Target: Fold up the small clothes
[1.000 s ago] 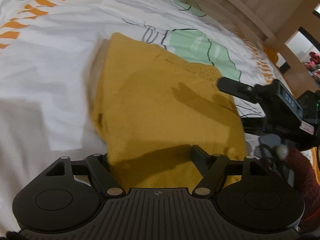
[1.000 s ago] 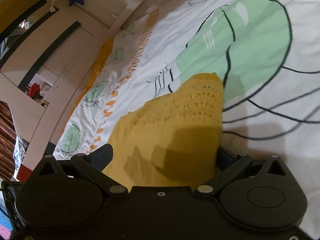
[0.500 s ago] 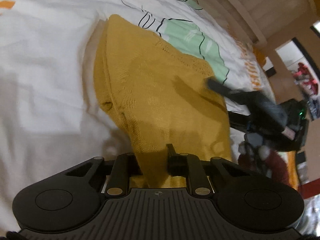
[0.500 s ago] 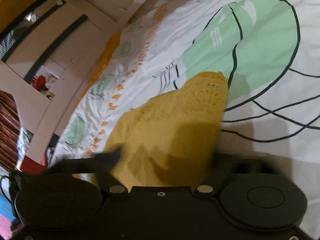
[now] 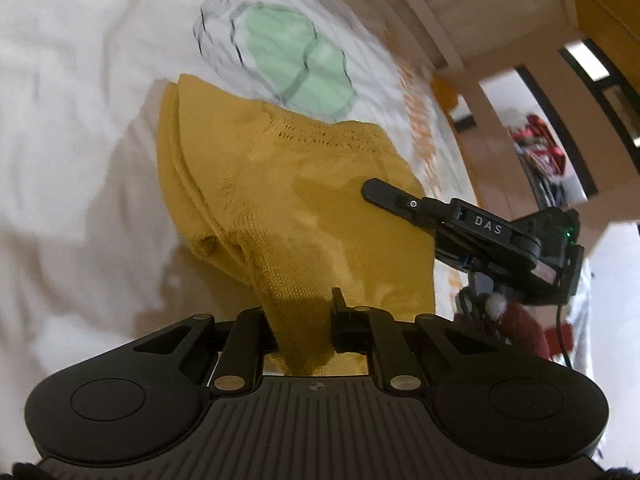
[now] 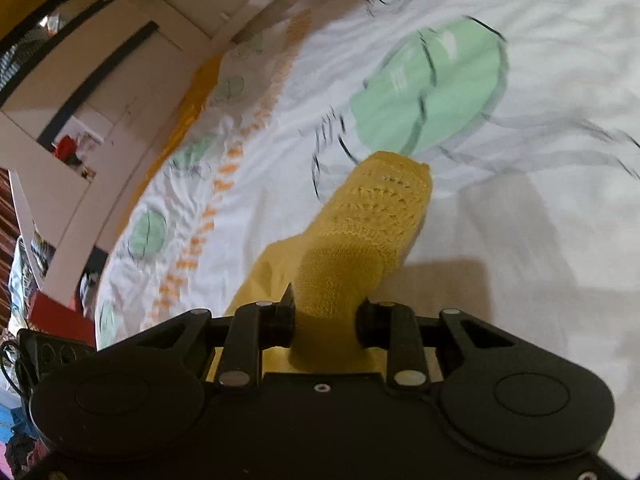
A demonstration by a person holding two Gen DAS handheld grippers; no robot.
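Note:
A mustard-yellow knitted garment (image 5: 280, 184) lies on a white bedsheet (image 5: 80, 120) printed with green shapes. My left gripper (image 5: 303, 316) has its jaws closing, pads pinching the garment's near left edge and pulling it up off the sheet. To the right in this view, a finger (image 5: 390, 196) of my right gripper lies over the cloth. In the right wrist view, my right gripper (image 6: 325, 312) is shut on a bunched fold of the garment (image 6: 372, 216). The cloth rises from the sheet (image 6: 540, 200) into its jaws. The garment's lacy far edge still rests on the bed.
A pale wooden bed frame (image 5: 440, 8) borders the far side of the bed. Beyond it are a doorway and red items (image 5: 540, 152). A person's dark red sleeve (image 5: 520, 328) sits behind the right gripper. A red box (image 6: 60, 316) stands beside the bed.
Both grippers went from open over the flat garment to shut on its near edge. Both then rose, lifting the near edge so the cloth now bunches and tents upward.

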